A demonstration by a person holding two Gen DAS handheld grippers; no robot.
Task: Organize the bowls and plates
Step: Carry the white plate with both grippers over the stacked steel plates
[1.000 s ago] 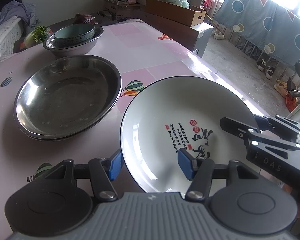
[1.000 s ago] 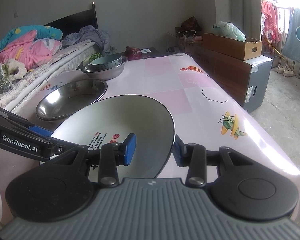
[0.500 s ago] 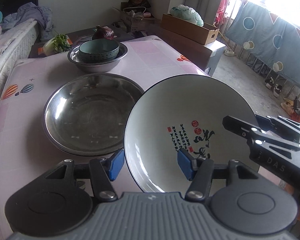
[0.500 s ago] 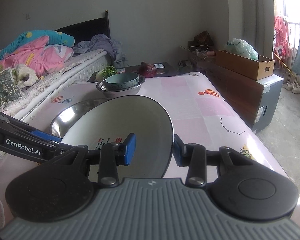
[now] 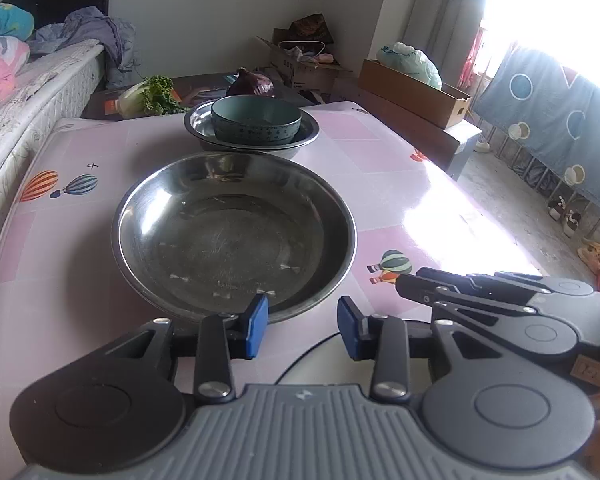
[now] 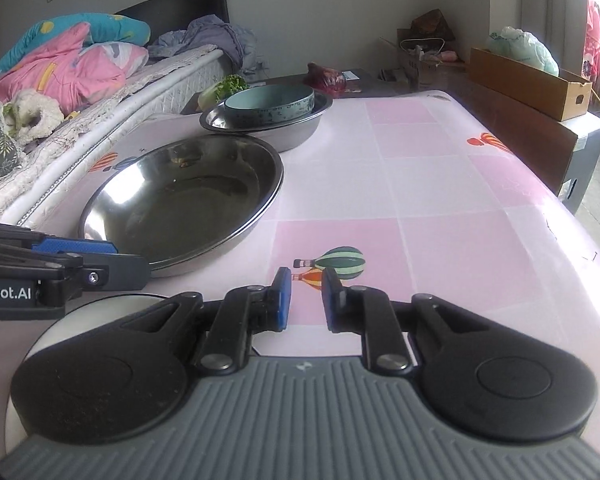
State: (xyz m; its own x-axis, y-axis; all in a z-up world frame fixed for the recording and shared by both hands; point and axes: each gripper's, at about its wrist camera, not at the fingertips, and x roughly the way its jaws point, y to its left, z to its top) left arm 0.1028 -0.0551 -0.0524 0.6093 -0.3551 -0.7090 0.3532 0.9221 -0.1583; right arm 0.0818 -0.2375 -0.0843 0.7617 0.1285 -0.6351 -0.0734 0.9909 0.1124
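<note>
A wide steel plate (image 5: 236, 236) lies mid-table, also seen in the right wrist view (image 6: 180, 204). Behind it a teal bowl (image 5: 256, 122) sits inside a steel bowl (image 5: 252, 138). Only a sliver of the white plate (image 5: 320, 360) shows, low under both grippers; its rim (image 6: 100, 306) peeks out beneath the left fingers. My left gripper (image 5: 302, 326) is open with its jaws closing, nothing between them. My right gripper (image 6: 304, 300) is shut on nothing, over the bare tablecloth. The two grippers are side by side, the right one (image 5: 408, 286) and the left one (image 6: 116, 258) each in the other's view.
The pink checked tablecloth (image 6: 420, 184) has free room to the right of the dishes. A bed with bedding (image 6: 60, 80) runs along the left edge. Vegetables (image 5: 152, 94) and cardboard boxes (image 5: 412, 92) lie beyond the far end. The table's right edge drops to the floor.
The white plate, which stood between both pairs of jaws, has slipped from the middle of view to below the grippers. Both jaws have narrowed and the right pair has shut. The steel plate now fills the centre.
</note>
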